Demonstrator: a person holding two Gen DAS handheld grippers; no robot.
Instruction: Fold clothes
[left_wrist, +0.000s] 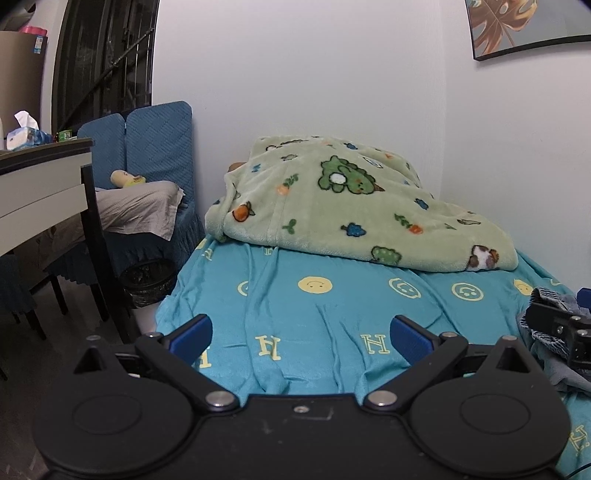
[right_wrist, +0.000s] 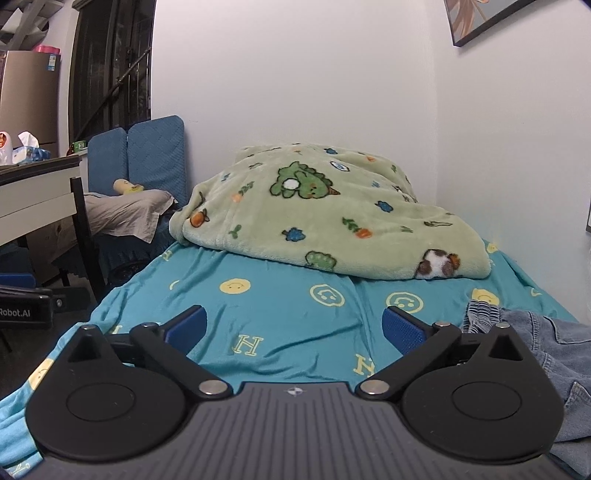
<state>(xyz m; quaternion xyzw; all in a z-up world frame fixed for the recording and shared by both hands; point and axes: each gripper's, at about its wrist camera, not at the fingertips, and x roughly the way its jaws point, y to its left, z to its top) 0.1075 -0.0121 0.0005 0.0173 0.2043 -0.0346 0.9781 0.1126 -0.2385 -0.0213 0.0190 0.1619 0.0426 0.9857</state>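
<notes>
While both my left gripper and my right gripper hover wide apart and empty over the blue bedsheet, I judge folding not yet begun, since the denim garment lies crumpled at the sheet's right edge, so next I must reach rightward and pinch its hem.

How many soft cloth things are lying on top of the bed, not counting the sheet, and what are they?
Blanket: 1
Jeans: 1
Total: 2
</notes>
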